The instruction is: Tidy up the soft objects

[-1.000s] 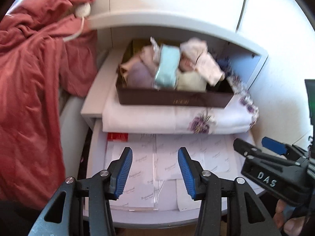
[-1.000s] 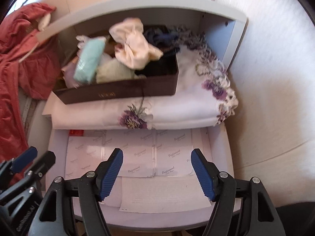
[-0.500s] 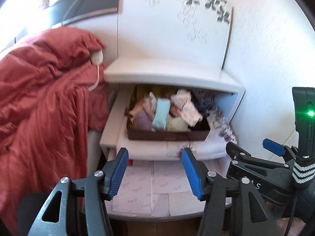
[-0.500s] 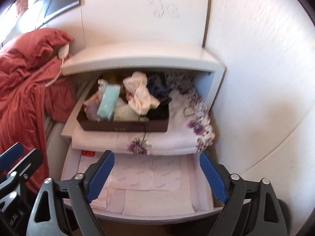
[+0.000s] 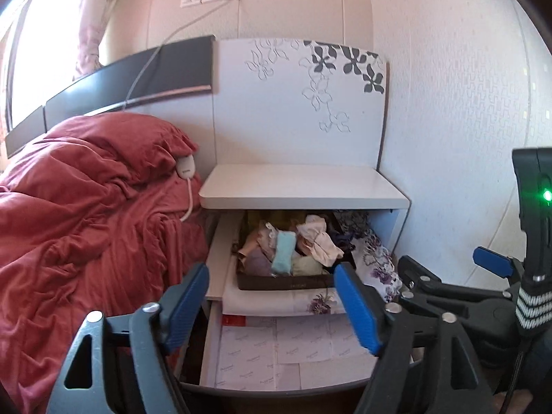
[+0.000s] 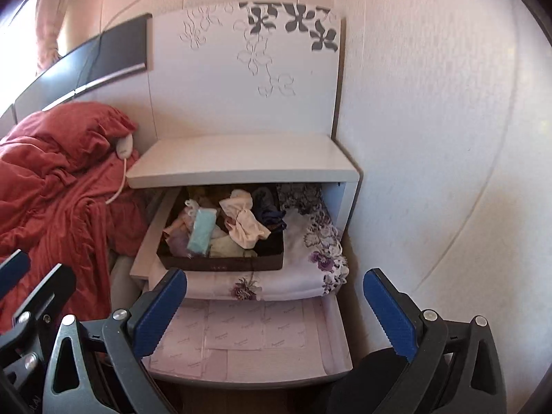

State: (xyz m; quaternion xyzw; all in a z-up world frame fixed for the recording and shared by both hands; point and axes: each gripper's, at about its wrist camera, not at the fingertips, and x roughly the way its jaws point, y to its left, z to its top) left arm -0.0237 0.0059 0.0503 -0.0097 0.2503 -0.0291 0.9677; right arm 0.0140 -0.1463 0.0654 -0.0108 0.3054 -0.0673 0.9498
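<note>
- The nightstand (image 6: 241, 158) top is smooth, faintly glossy white laminate
- The dark box (image 6: 220, 262) looks like stiff glossy card; the soft objects (image 6: 241, 224) in it are crumpled matt cloth
- Under the box, a folded sheet (image 6: 303, 276) of smooth white cloth with printed purple flowers
- At the nightstand's front edge, the drawer (image 6: 241, 338) is lined with matt printed paper
- The red bedding (image 5: 86, 207) beside it is soft, creased cloth
- The wall (image 6: 431, 138) looks rough and textured
</note>
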